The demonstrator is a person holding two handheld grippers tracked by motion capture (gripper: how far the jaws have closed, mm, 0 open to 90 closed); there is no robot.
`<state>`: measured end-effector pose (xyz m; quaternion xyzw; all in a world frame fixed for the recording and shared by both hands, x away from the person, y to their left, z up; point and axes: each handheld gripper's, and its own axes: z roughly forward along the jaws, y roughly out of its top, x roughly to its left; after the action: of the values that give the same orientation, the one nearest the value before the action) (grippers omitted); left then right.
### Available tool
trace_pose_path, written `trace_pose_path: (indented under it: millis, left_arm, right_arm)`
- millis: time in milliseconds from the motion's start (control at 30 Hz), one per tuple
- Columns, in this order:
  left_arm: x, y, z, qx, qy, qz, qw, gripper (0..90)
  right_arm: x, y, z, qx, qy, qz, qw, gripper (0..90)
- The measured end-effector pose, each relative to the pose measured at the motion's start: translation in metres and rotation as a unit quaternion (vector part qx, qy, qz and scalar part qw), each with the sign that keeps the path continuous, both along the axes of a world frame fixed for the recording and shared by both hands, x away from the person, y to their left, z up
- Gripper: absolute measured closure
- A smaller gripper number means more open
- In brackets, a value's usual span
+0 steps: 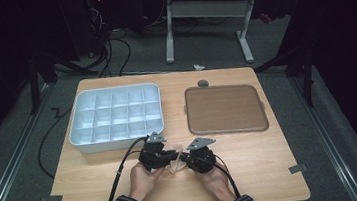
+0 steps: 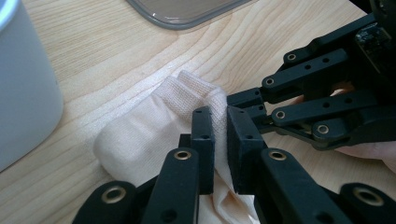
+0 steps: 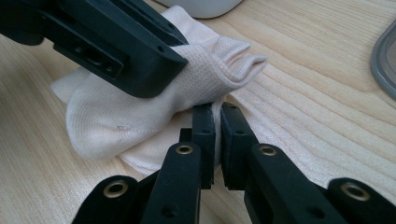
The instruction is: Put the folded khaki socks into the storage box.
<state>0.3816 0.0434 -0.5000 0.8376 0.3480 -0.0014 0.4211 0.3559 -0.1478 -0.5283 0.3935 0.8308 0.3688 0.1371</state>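
A cream knitted sock [image 3: 140, 107] lies crumpled on the wooden table, its ribbed cuff open and raised.

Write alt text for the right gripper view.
The right gripper is shut on the edge of a cream sock lying on the wooden table. The left gripper crosses above, clamped on the sock's upper part.

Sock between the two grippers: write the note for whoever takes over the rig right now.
Left gripper: shut on the cream sock.
Right gripper: shut on the same sock, on another fold.
Where: the sock lies bunched on the wooden table near the front edge, the white compartment tray behind left and the brown tray behind right.
Done: both grips taken.
Left: probably folding or placing the sock; it is in neither tray yet.
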Motion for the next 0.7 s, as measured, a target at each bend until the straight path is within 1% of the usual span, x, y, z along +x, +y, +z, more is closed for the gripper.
trace_pose_path:
  millis: [300, 400, 467, 600, 700]
  left_arm:
    - [0.0015, -0.0012, -0.0019, 0.005, 0.000, -0.001, 1.0000, 82.0]
    - [0.0020, -0.0028, -0.0043, 0.016, 0.002, -0.005, 0.9999, 82.1]
    - [0.0023, -0.0027, -0.0061, 0.022, 0.003, -0.003, 0.9998, 82.2]
    - [0.0032, -0.0019, -0.0088, 0.019, 0.008, 0.000, 0.9998, 82.2]
    - [0.0028, -0.0012, -0.0078, 0.021, 0.006, -0.002, 0.9998, 81.4]
  right_arm:
    - [0.0006, -0.0002, -0.0001, 0.001, 0.001, 0.000, 1.0000, 85.3]
    - [0.0007, -0.0004, -0.0001, 0.001, 0.002, -0.001, 1.0000, 85.3]
    - [0.0009, -0.0005, -0.0004, 0.002, 0.002, 0.000, 1.0000, 85.2]
    - [0.0009, -0.0006, -0.0003, 0.001, 0.002, 0.000, 1.0000, 85.2]
    - [0.0009, -0.0005, -0.0004, 0.002, 0.002, 0.000, 1.0000, 85.1]
